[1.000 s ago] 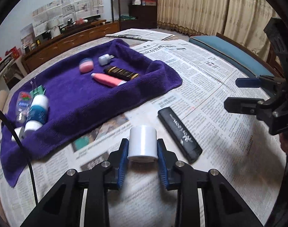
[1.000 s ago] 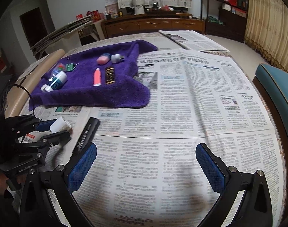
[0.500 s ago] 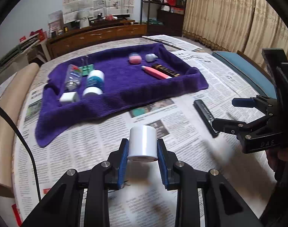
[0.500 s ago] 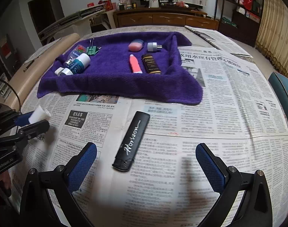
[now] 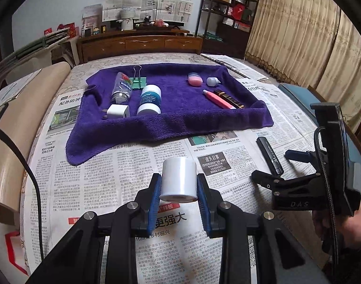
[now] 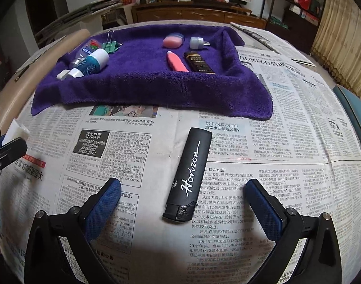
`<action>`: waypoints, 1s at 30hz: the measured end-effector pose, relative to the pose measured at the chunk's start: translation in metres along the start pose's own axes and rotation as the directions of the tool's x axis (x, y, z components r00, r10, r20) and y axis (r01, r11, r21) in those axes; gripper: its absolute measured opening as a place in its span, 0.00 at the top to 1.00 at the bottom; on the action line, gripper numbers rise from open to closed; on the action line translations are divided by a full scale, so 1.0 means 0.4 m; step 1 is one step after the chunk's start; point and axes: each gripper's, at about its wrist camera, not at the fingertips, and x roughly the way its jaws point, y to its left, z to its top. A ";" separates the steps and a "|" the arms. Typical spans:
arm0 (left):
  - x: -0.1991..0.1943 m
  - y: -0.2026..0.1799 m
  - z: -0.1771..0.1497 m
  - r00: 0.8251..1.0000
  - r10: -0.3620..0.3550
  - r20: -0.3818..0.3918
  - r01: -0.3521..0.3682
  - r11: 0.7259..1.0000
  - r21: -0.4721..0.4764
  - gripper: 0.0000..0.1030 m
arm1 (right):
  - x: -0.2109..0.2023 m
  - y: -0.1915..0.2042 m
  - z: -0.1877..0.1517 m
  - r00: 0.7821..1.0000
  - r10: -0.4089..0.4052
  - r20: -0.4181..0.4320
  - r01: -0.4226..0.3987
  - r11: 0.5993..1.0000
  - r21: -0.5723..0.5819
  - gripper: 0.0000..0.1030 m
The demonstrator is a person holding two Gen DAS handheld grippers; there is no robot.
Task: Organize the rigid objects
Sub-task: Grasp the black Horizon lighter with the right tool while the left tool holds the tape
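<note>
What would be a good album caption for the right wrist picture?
Open right tool poised over a black lighter on newspaper, purple towel of sorted items beyond.

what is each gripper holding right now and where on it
The left gripper pinches the white roll across its curved sides. The right gripper is open, holding nothing.

We see a pale wall (image 5: 62,7) with newspaper sheets (image 5: 147,4) pinned to it, above a long wooden sideboard (image 5: 142,43). To the right stands a dark shelf unit (image 5: 227,11), then beige curtains (image 5: 299,35). A blue bench (image 5: 299,92) sits beside the newspaper-covered table (image 5: 109,177)
</note>
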 end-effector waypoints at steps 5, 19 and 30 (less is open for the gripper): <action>-0.006 0.013 -0.008 1.000 -0.018 -0.002 0.018 1.000 -0.022 0.72 | 0.002 0.001 0.009 1.000 -0.020 -0.014 0.020 0.999 0.035 0.00; -0.043 0.062 -0.015 0.999 -0.031 0.017 0.032 0.997 -0.073 0.72 | -0.020 -0.010 -0.015 0.994 -0.077 0.075 0.068 0.991 0.113 0.16; -0.052 0.072 -0.016 0.998 -0.055 0.019 0.056 0.994 -0.093 0.72 | -0.030 -0.011 -0.007 0.991 -0.036 0.129 0.029 0.998 0.054 0.79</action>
